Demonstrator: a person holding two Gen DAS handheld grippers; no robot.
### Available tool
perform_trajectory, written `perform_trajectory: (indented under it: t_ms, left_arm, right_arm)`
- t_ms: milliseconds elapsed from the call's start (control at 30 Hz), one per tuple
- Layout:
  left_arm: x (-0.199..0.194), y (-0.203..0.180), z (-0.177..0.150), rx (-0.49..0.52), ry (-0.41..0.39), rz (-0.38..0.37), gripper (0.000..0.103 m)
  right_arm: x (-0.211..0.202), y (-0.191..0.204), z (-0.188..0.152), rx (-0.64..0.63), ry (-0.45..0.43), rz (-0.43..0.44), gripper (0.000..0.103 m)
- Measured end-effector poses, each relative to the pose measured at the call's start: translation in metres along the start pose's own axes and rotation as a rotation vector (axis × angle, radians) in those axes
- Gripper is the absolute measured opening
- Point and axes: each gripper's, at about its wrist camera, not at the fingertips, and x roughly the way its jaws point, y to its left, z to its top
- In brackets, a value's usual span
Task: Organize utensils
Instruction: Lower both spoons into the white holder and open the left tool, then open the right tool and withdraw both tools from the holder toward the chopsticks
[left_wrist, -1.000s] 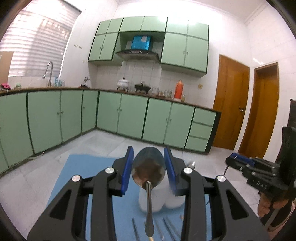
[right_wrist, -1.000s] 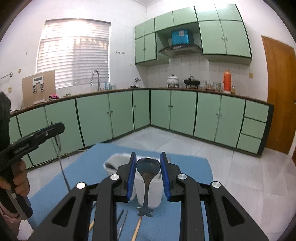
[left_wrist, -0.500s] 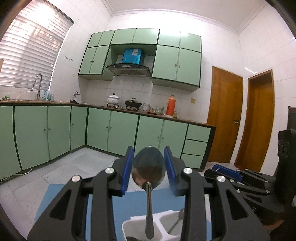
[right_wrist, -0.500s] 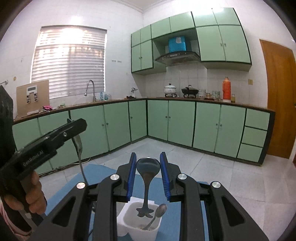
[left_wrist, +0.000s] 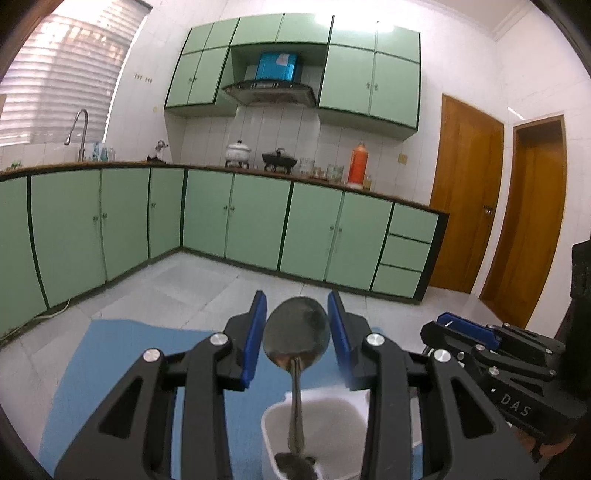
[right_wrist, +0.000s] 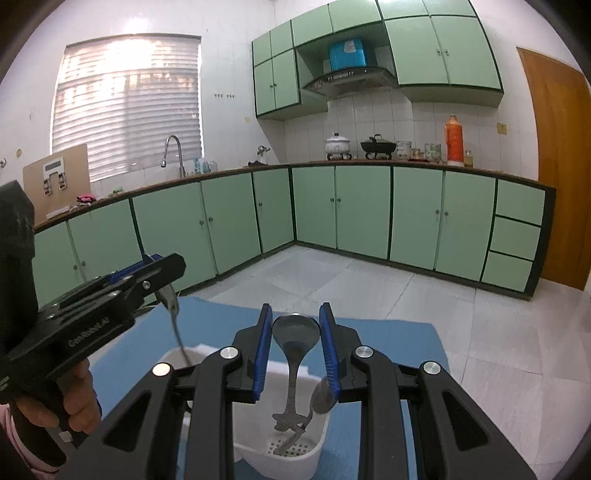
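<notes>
My left gripper (left_wrist: 296, 312) is shut on the bowl of a steel spoon (left_wrist: 296, 334). Its handle hangs down into a compartment of the white utensil caddy (left_wrist: 332, 404). My right gripper (right_wrist: 295, 317) is shut on the bowl of a second spoon (right_wrist: 295, 334), whose shaped handle end hangs inside the caddy (right_wrist: 314, 456) above its perforated floor. A third spoon (right_wrist: 323, 397) leans in that same compartment. In the right wrist view the left gripper (right_wrist: 162, 267) shows at the left, its spoon (right_wrist: 173, 314) dangling into the neighbouring compartment.
The caddy stands on a blue mat (left_wrist: 110, 350) over a pale tiled floor. A hand (right_wrist: 77, 406) grips the left tool's handle. The right gripper (left_wrist: 447, 325) sits close beside the left one. Green kitchen cabinets (right_wrist: 362, 210) line the far walls.
Both grippers came forward and down over the caddy with their spoons. The handles now hang inside its compartments, and the loose utensils on the mat have left the views.
</notes>
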Motion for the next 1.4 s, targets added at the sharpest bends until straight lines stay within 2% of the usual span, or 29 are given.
perform_trajectory:
  t_ms: [433,533,600,867,1033,1133,1400]
  left_arm:
    - [0.002,0.008,-0.038,0.014,0.083,0.008,0.034]
    - [-0.004,0.007,-0.039,0.017,0.070,0.011,0.044]
    - [-0.010,0.007,-0.037,0.020,0.062,0.009,0.045]
    - [-0.038,0.003,-0.033,0.021,0.023,0.002,0.061]
    - [-0.070,0.006,-0.037,0.017,0.012,0.006,0.083]
    - [-0.094,0.013,-0.045,0.004,0.014,0.017,0.088]
    - [-0.147,0.029,-0.086,-0.005,0.077,0.063,0.093]
  right_arm:
    - [0.009,0.004,-0.029,0.004,0.059,0.012,0.027]
    - [0.004,0.003,-0.030,0.009,0.047,0.015,0.027]
    - [-0.002,0.002,-0.029,0.010,0.032,0.015,0.028]
    - [-0.038,0.004,-0.026,-0.005,-0.028,-0.004,0.044]
    - [-0.070,0.009,-0.038,-0.014,-0.052,-0.030,0.062]
    - [-0.088,0.010,-0.051,-0.009,-0.058,-0.053,0.073]
    - [-0.128,0.013,-0.094,0.019,-0.027,-0.095,0.089]
